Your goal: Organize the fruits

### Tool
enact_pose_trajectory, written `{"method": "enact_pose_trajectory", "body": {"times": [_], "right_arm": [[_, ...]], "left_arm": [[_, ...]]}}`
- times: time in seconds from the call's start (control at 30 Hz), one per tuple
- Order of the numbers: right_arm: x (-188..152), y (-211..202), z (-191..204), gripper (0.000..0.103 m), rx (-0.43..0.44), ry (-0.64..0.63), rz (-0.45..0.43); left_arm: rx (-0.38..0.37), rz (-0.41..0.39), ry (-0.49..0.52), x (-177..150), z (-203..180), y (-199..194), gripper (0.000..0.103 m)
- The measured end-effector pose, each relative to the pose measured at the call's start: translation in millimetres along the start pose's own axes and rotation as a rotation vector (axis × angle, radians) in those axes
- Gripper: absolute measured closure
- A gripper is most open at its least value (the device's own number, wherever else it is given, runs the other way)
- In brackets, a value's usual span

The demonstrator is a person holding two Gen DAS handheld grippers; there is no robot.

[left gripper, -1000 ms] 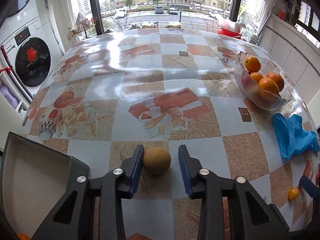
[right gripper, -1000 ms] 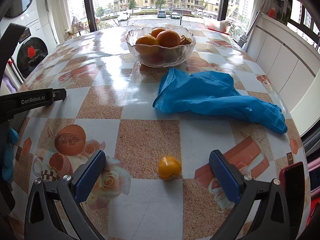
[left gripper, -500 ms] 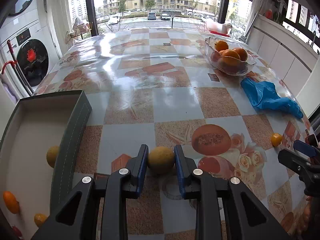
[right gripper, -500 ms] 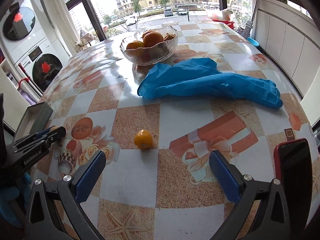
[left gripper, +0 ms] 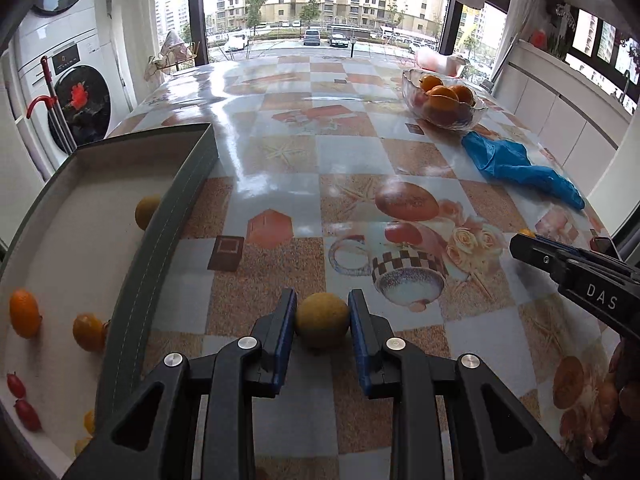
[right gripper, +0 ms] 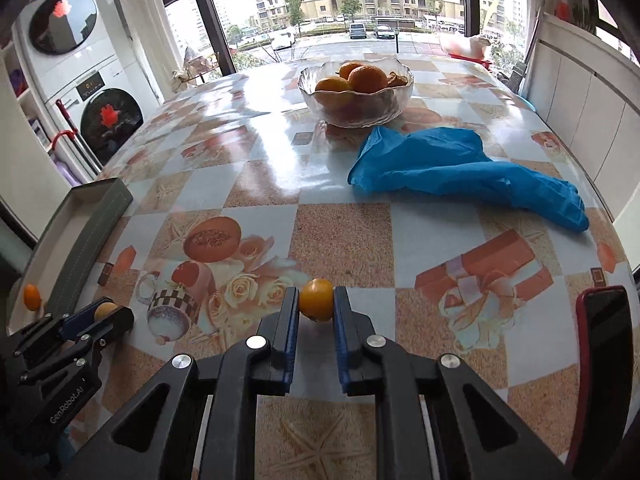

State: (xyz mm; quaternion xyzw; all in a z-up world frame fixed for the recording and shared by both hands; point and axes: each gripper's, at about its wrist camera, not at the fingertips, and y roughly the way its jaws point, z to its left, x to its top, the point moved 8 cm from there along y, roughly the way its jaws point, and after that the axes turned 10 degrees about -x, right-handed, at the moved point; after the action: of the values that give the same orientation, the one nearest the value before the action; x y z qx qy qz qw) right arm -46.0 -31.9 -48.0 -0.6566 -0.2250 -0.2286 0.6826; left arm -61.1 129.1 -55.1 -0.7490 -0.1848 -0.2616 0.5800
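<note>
Nearest to me, my left hand-held gripper [left gripper: 322, 320] is clamped on a round yellow-brown fruit [left gripper: 321, 319], blue pads pressing both its sides, just above the table [left gripper: 280, 152] beside the tray. My right hand-held gripper [right gripper: 316, 306] has its jaws drawn in tight on a small orange fruit [right gripper: 317, 299], pinched at its middle between the pads; whether it is lifted off the table I cannot tell. I judge both fruits are gripped across their widest part so they will not roll free while carried. To the left sits a shallow grey tray [left gripper: 180, 200], its near wall right next to my left gripper, which suggests it is where the loose fruit is being gathered. Inside it lie a yellowish fruit [left gripper: 146, 212] against the wall, two orange fruits [left gripper: 25, 314], and a few small red ones [left gripper: 18, 386]. Past the middle of the table a crumpled blue glove [right gripper: 460, 164] lies flat. Just beyond the glove stands a clear glass bowl [right gripper: 320, 108] holding several oranges [right gripper: 367, 79], heaped above its rim. Behind the table are windows onto a street.
</note>
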Motion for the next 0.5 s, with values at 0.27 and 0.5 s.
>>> {"method": "enact_pose_trajectory", "body": {"times": [0.27,0.5], "right_arm": [[-41.3,-21.4,7.4,0.085,-0.006,0.017,-0.058],[-43.0,-23.2,-11.5,0.085,0.011,0.136,-0.066]], "left_arm": [[-0.012,-0.053,0.018,-27.3,-6.8,-18.3,0.075],[-0.063,-0.1,-0.011,-26.8,-2.2,-20.9,0.075]]}}
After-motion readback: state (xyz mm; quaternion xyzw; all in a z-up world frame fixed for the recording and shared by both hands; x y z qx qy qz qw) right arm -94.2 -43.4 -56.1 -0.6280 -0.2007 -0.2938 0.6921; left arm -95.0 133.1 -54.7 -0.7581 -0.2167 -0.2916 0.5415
